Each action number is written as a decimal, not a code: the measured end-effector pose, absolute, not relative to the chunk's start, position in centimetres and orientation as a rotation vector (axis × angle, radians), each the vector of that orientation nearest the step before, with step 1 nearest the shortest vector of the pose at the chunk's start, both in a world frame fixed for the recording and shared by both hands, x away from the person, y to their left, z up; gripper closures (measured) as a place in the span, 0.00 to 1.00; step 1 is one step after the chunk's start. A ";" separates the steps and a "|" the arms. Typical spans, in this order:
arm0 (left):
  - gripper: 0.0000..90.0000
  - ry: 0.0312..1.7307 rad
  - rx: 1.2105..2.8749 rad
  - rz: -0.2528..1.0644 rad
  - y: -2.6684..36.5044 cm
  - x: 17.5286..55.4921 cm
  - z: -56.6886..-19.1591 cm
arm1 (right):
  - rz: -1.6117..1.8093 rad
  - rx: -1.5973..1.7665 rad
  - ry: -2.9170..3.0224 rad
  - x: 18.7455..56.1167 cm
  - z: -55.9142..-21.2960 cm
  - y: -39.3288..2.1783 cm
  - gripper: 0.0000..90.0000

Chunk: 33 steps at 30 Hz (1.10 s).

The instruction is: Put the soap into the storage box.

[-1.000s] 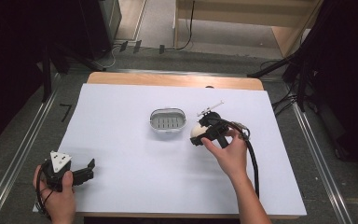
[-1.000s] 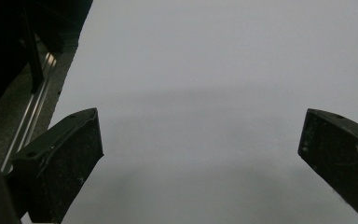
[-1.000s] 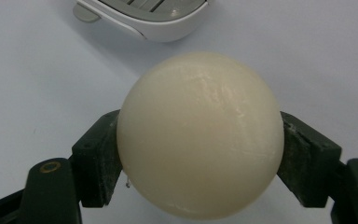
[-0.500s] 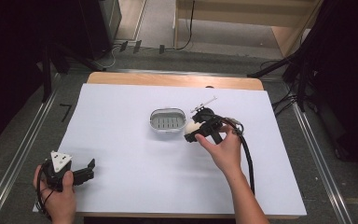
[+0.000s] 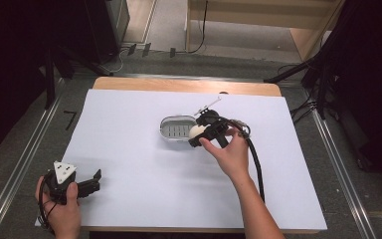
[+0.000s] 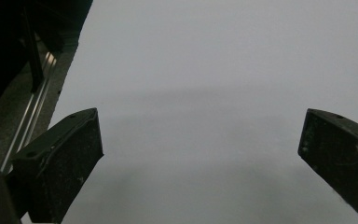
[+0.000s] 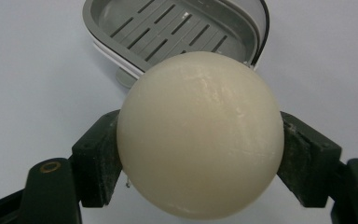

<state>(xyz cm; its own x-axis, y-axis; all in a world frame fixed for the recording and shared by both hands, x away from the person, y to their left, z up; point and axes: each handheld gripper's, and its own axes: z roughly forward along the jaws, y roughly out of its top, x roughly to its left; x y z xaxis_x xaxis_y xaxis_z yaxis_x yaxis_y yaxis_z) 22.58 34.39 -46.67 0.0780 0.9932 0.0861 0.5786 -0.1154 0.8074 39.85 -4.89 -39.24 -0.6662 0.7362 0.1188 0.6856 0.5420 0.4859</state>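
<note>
A round cream-white soap [image 7: 199, 135] sits clamped between the two black jaws of my right gripper [image 7: 200, 161], which is shut on it. In the high view that gripper [image 5: 199, 133] holds the soap [image 5: 196, 131] at the right rim of a grey slotted soap dish [image 5: 175, 128] in the middle of the white table. The dish [image 7: 177, 32] lies just beyond the soap in the right gripper view. My left gripper [image 5: 95, 180] rests low at the table's front left corner, jaws wide open [image 6: 200, 154] with nothing between them.
A white sheet [image 5: 129, 164] covers the table, with a wooden strip [image 5: 189, 85] along its far edge. A black cable [image 5: 254, 164] trails from the right gripper over the sheet. Metal rails [image 5: 25, 149] run along the table's left side, and dark stands and cables stand beyond.
My right hand has carried the soap leftward, from a little right of the dish to its right rim. The left hand has stayed in place.
</note>
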 end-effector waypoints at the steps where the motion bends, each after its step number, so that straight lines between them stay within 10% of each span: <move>1: 0.00 1.559 1.762 0.890 34.4 22.6 -46.7 | 0.775 1.234 2.669 40.0 -39.2 -4.8 0.28; 33: 0.00 1.560 1.765 0.885 34.5 22.6 -46.7 | 0.754 1.226 2.704 42.5 -39.0 -0.9 0.28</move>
